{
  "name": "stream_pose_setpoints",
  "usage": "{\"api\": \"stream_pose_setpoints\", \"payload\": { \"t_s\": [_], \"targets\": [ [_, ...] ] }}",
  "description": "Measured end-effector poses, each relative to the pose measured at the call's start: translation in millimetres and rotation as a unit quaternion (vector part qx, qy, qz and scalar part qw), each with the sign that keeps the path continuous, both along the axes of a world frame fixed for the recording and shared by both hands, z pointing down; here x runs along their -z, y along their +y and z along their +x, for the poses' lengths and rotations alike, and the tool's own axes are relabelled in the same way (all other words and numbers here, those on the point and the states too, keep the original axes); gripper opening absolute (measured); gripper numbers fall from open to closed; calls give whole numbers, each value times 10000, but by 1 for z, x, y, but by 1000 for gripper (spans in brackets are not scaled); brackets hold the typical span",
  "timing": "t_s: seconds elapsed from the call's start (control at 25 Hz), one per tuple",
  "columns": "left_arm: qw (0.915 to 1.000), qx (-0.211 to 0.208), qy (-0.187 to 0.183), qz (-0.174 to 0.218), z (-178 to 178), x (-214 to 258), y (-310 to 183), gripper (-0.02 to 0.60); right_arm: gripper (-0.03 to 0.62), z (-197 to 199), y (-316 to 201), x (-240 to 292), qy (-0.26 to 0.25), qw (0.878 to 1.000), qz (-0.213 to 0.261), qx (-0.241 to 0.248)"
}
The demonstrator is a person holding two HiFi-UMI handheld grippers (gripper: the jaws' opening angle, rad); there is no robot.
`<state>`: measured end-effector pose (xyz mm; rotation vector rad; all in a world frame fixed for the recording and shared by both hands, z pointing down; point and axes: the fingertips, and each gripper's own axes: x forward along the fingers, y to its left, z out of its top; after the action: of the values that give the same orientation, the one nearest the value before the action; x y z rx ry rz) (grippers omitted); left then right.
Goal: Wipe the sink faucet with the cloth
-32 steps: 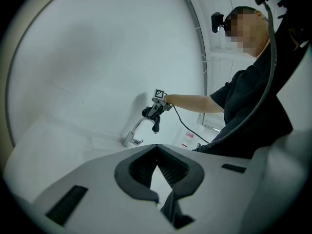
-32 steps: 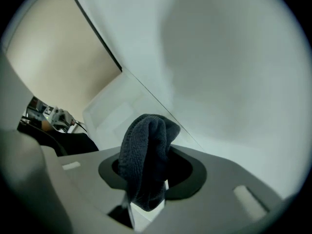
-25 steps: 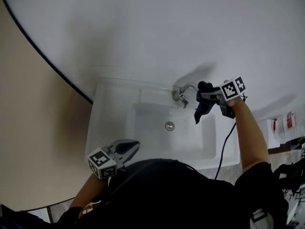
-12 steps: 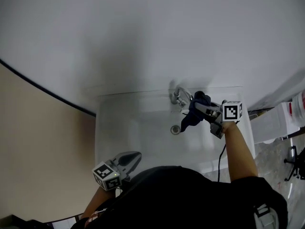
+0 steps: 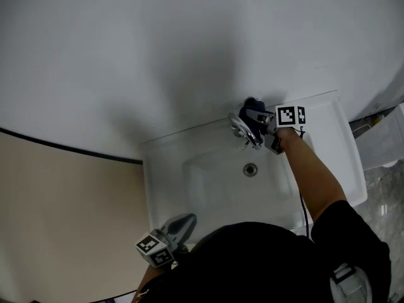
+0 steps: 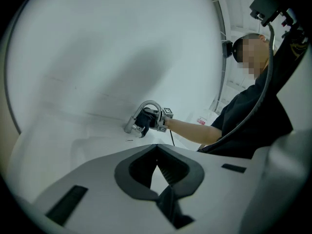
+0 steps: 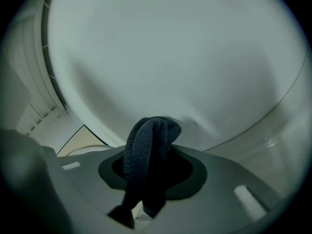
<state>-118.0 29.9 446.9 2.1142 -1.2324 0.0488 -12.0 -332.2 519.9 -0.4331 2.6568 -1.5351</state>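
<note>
Closest in, by the person's dark shirt (image 5: 252,264), the left gripper (image 5: 187,219) sits low at the near left corner of the sink (image 5: 158,169). The left arm is bent and tucked in close to the body. This gripper's jaws are shut tight, with nothing between them (in the left gripper view the two dark tips meet in a point). It is smooth grey plastic, and its cube (image 5: 153,249) has black and white squares on it.

Next comes the sink. It is white, smooth and a bit shiny, like a box with soft round corners. A small round metal drain (image 5: 250,169) sits in the middle of the bowl.

The right arm (image 5: 309,169) reaches out long and nearly straight over the right side of the sink, with a thin black cable (image 5: 304,208) hanging under it. At its end the right gripper (image 5: 252,115) is up at the back of the sink, beside the faucet (image 5: 242,130).

The faucet is shiny silver metal, and its pipe bends over like an arch.

The right jaws hold the cloth (image 7: 148,140). It is dark blue, thick and fuzzy like a towel, and folded into a fat lump, so the jaws stand quite wide around it. The cloth is right up against the faucet's curved pipe.

Farthest back is a plain white wall (image 5: 158,55).
</note>
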Motion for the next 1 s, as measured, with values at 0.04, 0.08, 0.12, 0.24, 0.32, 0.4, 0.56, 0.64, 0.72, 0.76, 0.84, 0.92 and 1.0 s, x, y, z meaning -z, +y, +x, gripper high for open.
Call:
{"api": "stream_pose_setpoints", "payload": {
  "t_s": [0.04, 0.08, 0.12, 0.24, 0.32, 0.4, 0.56, 0.64, 0.72, 0.76, 0.84, 0.92, 1.0],
  "targets": [
    [10000, -6, -62, -22, 1, -2, 1, 1, 130, -9, -3, -6, 43, 10000, -71, 28],
    [9999, -2, -111, -36, 0, -2, 2, 0, 130, -17, -5, -12, 117, 9998, -113, 63],
    [9999, 25, -135, -57, -2, -2, 2, 1, 130, -26, -6, -18, 240, 9996, -128, 109],
    [9996, 139, -149, -182, -6, -2, 0, 0, 130, -49, -6, -35, 710, 9968, -111, 341],
    [9996, 116, -183, -199, -7, -6, 1, 0, 129, -59, -4, -35, 731, 9952, -177, 618],
    [9996, 98, -185, -181, -5, -4, 0, 0, 125, -65, 0, -22, 277, 9944, -472, 906],
    [9996, 16, -227, -177, -7, -5, 1, 1, 121, -64, 13, 10, -732, 9844, -926, 1302],
    [9994, -23, -306, -188, -10, -7, 2, 0, 121, -59, 17, 27, -1101, 9779, -1005, 1465],
    [9997, -33, -229, -113, -10, -5, 1, 0, 120, -54, 20, 49, -1412, 9718, -925, 1647],
    [9998, -26, -169, -91, -8, -3, 0, 0, 120, -52, 23, 62, -1536, 9689, -822, 1757],
    [9999, -39, -133, -77, -5, -1, -1, 2, 120, -48, 32, 87, -1605, 9651, -470, 2013],
    [9999, -71, -123, -53, -5, 0, -2, 0, 120, -46, 45, 107, -1403, 9637, -4, 2270],
    [9999, -84, -123, -59, -10, 2, -4, 0, 120, -43, 59, 120, -1086, 9621, 433, 2463]
  ]
}}
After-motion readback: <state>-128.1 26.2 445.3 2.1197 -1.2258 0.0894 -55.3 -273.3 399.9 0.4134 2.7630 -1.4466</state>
